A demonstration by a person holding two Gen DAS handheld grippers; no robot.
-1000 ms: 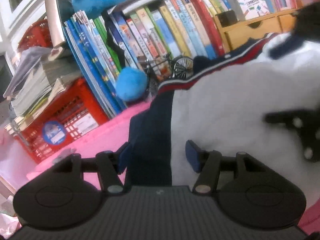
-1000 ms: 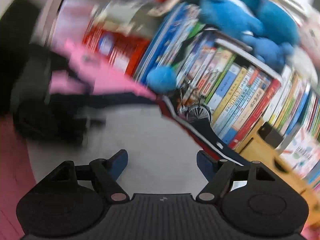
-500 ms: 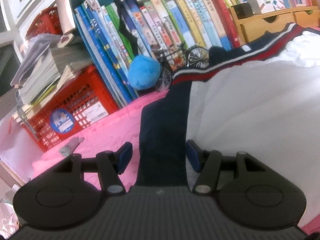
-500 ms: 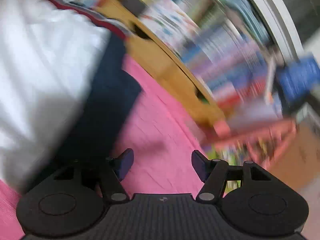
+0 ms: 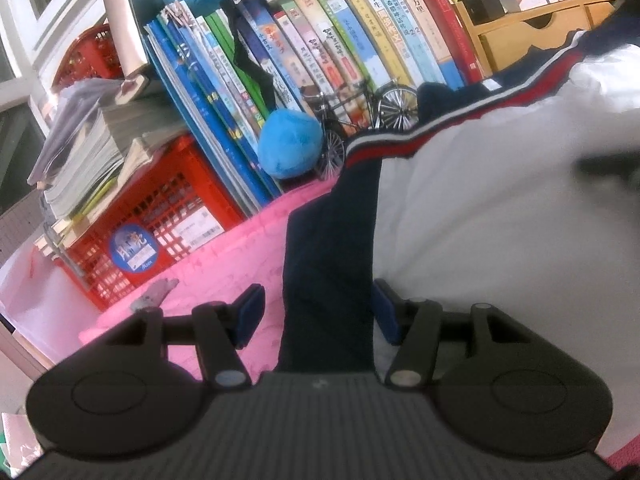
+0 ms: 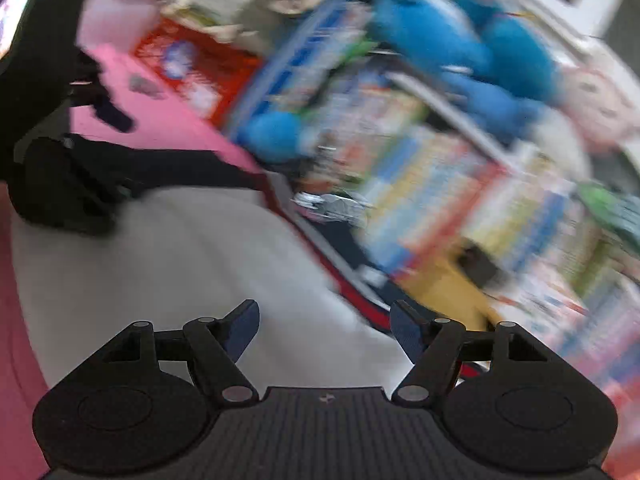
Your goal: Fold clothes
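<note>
A: Left wrist view first. How far along is the folding?

B: Early, I'd judge. The white garment [image 5: 500, 240] lies spread over the pink desk [image 5: 224, 256], reaching ahead and to the right of the left tongs [image 5: 318, 314], with no finished fold visible. Its navy sleeve [image 5: 328, 248] runs straight out between the pads.

A: Gripped?

B: No. The jaws stand about half open; the right pad looks to be at the sleeve's edge, the left pad clear of it.

A: Right wrist view?

B: Blurred. The right tongs [image 6: 324, 330] hover over the white cloth [image 6: 180, 272], its red-striped edge [image 6: 352, 292] just ahead and right. The jaws are opening, nothing pinched. Books [image 6: 400, 152] behind.
</note>
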